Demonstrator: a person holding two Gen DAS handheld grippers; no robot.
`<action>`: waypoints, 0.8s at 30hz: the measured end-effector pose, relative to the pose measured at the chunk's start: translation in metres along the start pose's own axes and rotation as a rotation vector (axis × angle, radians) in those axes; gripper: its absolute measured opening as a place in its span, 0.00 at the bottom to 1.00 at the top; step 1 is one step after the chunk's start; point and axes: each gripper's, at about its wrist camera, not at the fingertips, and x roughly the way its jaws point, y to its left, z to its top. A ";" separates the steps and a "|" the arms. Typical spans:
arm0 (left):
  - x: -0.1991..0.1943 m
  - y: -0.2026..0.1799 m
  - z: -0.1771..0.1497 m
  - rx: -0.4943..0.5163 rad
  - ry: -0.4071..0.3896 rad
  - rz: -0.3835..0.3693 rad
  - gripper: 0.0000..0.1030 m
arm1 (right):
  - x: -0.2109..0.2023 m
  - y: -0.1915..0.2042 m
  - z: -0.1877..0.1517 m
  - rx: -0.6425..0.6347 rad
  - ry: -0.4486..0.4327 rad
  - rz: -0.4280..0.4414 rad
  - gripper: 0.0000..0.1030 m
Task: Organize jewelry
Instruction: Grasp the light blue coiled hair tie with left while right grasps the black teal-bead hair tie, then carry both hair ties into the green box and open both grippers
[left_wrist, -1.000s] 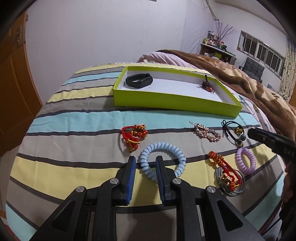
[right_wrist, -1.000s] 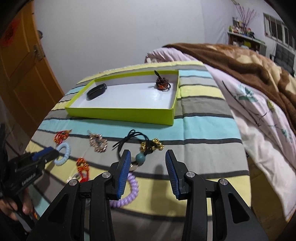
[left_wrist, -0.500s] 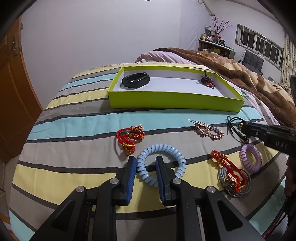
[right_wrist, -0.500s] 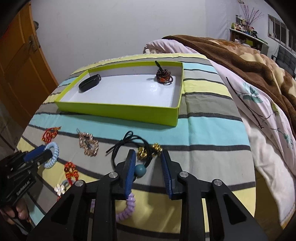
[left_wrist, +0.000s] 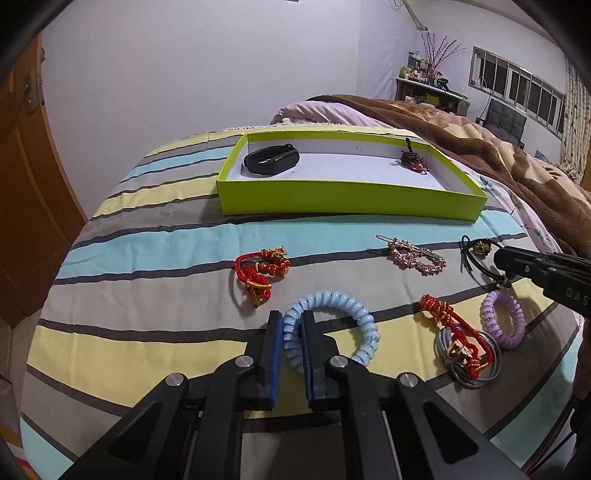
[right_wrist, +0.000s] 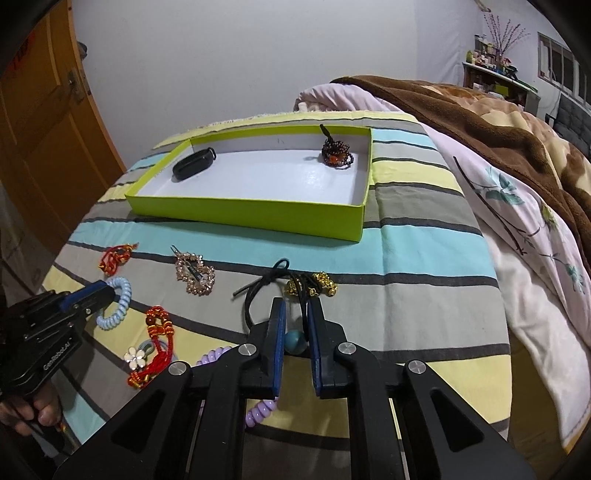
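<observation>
My left gripper (left_wrist: 292, 325) is closing on the blue coil tie (left_wrist: 332, 326), my right gripper (right_wrist: 296, 314) on the black cord bracelet (right_wrist: 301, 291). Five pieces remain on the bedspread (left_wrist: 166, 251); beyond, the green box (left_wrist: 347, 201) holds only two.

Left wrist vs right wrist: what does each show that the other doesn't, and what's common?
Left wrist only: the left gripper closing, the blue coil hair tie between its pads, and the whole purple coil tie.

Right wrist only: the right gripper closing around the black cord's teal bead, a white flower charm, and the hand holding the left gripper.

Both: green box with black band and beaded piece, rhinestone clip, striped sheet.
</observation>
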 end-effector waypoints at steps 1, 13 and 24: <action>0.000 0.000 0.000 -0.002 0.000 -0.001 0.08 | -0.002 -0.002 0.000 0.008 -0.006 0.007 0.11; -0.011 0.007 -0.002 -0.030 -0.020 -0.020 0.08 | -0.017 -0.013 0.002 0.045 -0.043 0.040 0.02; -0.033 0.007 0.011 -0.034 -0.076 -0.070 0.08 | -0.039 -0.008 0.015 0.030 -0.101 0.064 0.02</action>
